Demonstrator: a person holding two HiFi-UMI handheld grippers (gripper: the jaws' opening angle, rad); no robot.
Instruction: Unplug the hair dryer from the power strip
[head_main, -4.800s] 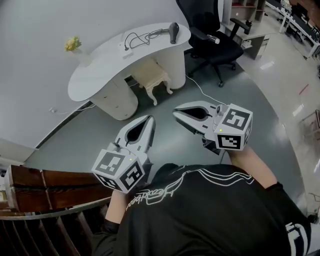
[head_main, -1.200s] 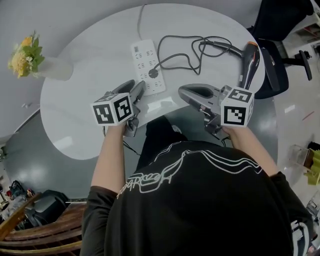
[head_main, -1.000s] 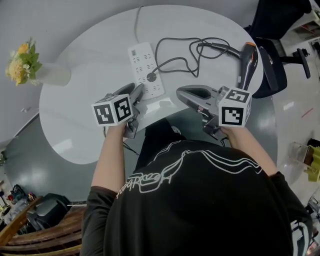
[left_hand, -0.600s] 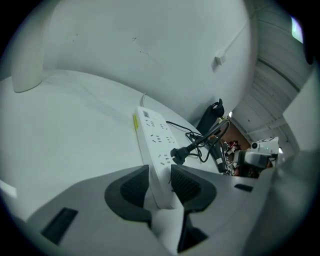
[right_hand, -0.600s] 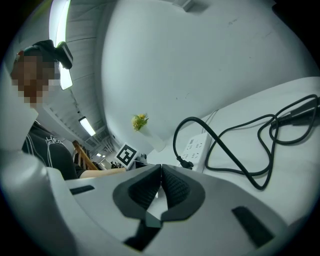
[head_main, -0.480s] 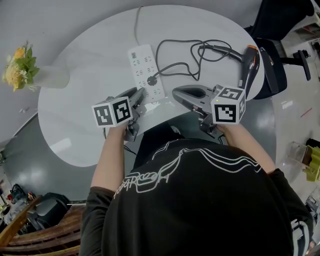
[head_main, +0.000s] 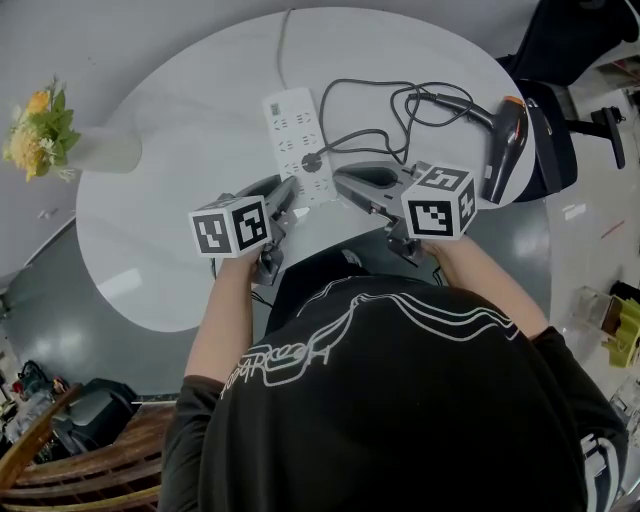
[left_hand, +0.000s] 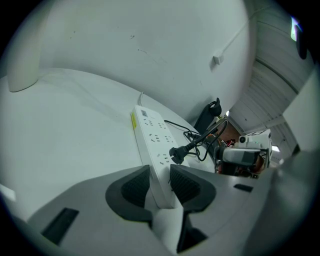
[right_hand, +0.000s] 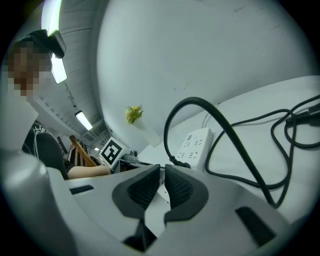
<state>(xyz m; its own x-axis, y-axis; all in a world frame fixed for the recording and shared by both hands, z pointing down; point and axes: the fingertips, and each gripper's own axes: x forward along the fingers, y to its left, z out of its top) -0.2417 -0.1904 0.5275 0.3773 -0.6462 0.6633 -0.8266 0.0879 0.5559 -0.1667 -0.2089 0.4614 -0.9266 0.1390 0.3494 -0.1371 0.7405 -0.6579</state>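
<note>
A white power strip (head_main: 293, 130) lies on the round white table (head_main: 170, 220). The black plug (head_main: 311, 162) of the hair dryer (head_main: 508, 140) sits in one of its near sockets. The black cord (head_main: 385, 105) loops across to the dryer at the table's right edge. My left gripper (head_main: 287, 192) has its pads against both sides of the strip's near end (left_hand: 161, 182); the plug (left_hand: 176, 153) stands just beyond. My right gripper (head_main: 343, 182) is shut with nothing in it, just right of the plug (right_hand: 180, 162) and short of it.
A white vase with yellow flowers (head_main: 40, 130) stands at the table's left edge. A black office chair (head_main: 575, 60) is beyond the table on the right. The strip's own white cable (head_main: 283, 45) runs off the far edge.
The left jaws have closed onto the strip's near end. The right gripper has moved left and down toward the plug, still shut.
</note>
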